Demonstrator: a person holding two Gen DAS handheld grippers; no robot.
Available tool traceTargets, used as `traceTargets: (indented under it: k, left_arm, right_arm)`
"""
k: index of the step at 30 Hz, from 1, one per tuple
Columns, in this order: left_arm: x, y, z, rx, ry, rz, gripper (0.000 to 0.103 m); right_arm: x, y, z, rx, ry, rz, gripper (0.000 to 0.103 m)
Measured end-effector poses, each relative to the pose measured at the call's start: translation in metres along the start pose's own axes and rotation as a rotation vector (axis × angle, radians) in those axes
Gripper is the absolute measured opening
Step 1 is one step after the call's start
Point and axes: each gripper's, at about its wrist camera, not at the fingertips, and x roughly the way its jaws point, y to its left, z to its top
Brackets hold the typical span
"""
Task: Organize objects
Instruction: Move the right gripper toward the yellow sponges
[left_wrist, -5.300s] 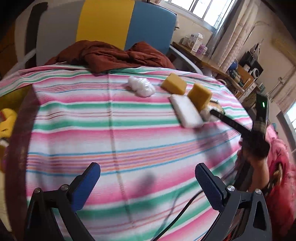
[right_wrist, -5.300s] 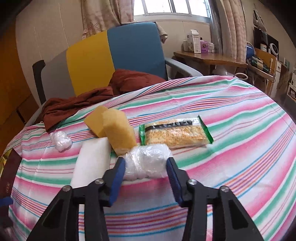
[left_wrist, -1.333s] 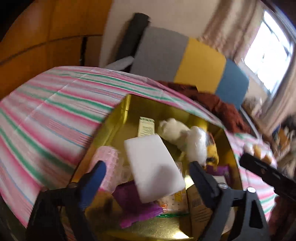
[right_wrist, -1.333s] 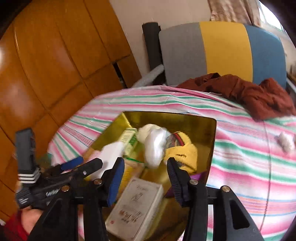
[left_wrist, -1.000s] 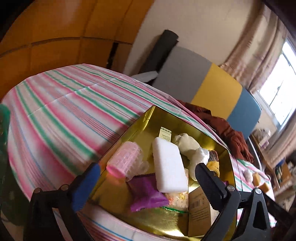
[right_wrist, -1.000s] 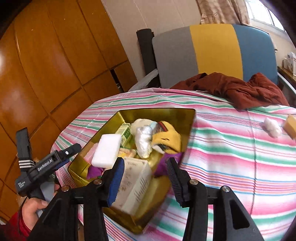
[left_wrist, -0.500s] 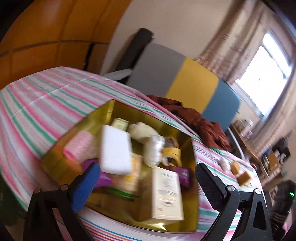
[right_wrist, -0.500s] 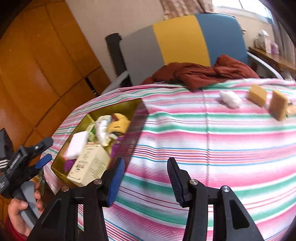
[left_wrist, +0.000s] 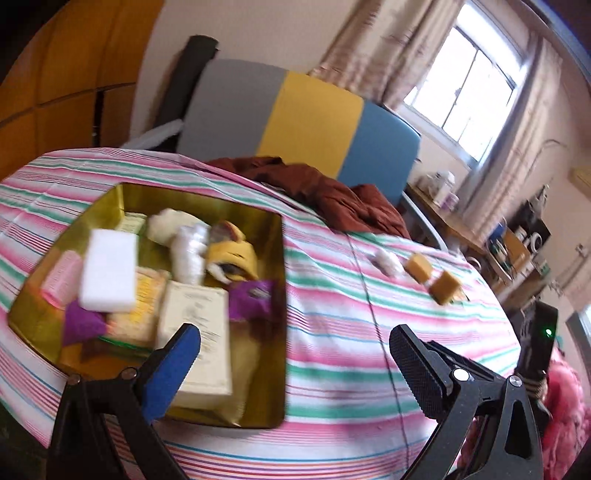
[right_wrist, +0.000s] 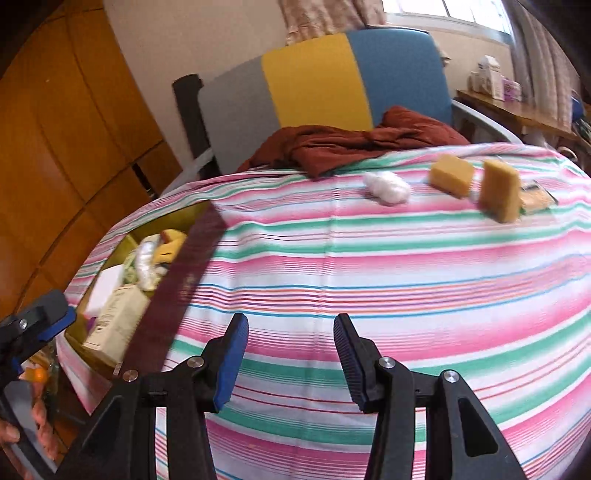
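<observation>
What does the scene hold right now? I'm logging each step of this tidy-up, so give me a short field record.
left gripper: open, empty, above the near edge of the gold tin
right gripper: open, empty, over bare striped tablecloth
gold tin: holds a white sponge, a cream box, a wrapped white bundle and other items
left on cloth: white wad, two yellow sponges, a snack packet behind the upright sponge
far edge: red-brown cloth

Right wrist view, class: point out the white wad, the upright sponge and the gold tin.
white wad (right_wrist: 387, 187), right wrist view, its middle.
upright sponge (right_wrist: 499, 191), right wrist view, front face.
gold tin (right_wrist: 125, 245), right wrist view, far inner wall.
</observation>
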Motion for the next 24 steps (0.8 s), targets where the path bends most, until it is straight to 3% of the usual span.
traceTargets:
  k: [13, 17, 24]
  left_arm:
    - [0.055, -0.088, -0.026, 0.217, 0.152, -0.033, 0.103]
    - [0.064, -0.100, -0.033, 0.246, 0.178, -0.040, 0.103]
    - [0.068, -0.096, -0.035, 0.216, 0.200, -0.011, 0.103]
  right_arm:
    - [-0.014, -0.102, 0.000, 0.134, -0.033, -0.116, 0.048]
    - [-0.014, -0.133, 0.034, 0.109, -0.091, -0.191, 0.048]
    - [0.013, -0.184, 0.125, 0.090, -0.162, -0.318, 0.048]
